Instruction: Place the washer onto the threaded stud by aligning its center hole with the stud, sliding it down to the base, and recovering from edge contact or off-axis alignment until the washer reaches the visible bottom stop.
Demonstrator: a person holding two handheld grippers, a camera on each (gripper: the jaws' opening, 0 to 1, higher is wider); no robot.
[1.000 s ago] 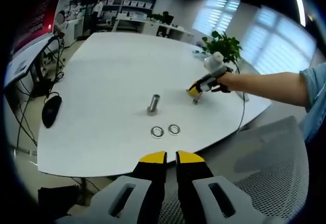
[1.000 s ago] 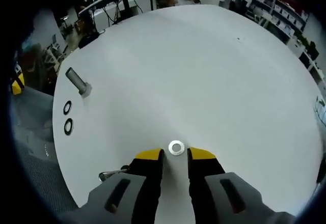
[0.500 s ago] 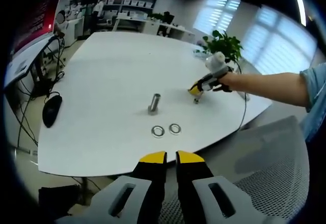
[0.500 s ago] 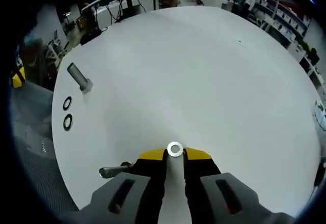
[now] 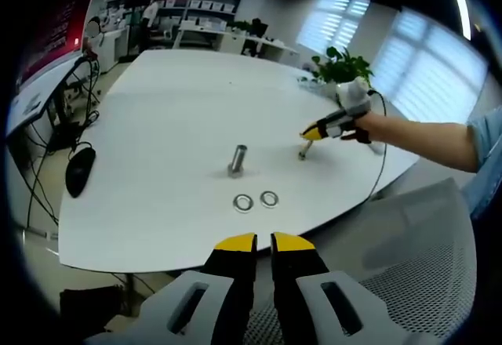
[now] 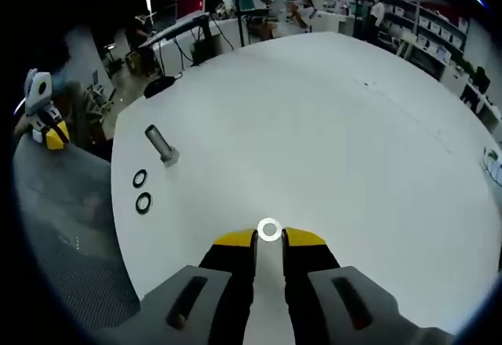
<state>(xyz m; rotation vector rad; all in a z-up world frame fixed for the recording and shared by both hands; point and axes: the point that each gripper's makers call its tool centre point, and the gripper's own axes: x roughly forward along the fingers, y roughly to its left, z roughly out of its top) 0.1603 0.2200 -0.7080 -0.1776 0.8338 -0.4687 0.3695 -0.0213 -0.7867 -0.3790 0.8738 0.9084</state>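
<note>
The threaded stud (image 5: 237,159) stands upright near the middle of the white table (image 5: 172,110); it also shows at the left in the right gripper view as stud (image 6: 162,143). A silver washer (image 6: 269,230) is pinched between the yellow tips of my right gripper (image 6: 269,239), which is shut on it and raised above the table. In the left gripper view that right gripper (image 5: 318,132) hangs to the right of the stud, held by a hand. My left gripper (image 5: 263,242) is off the near table edge, shut on nothing.
Two spare washers (image 5: 242,201) (image 5: 269,198) lie just in front of the stud. A small bolt (image 5: 303,150) lies below the right gripper. A black mouse (image 5: 78,168) is at the left edge, a potted plant (image 5: 343,67) at the far right, a mesh chair (image 5: 416,266) nearby.
My right gripper closed on the washer and lifted it off the table, rising and pulling back. The left gripper stayed put.
</note>
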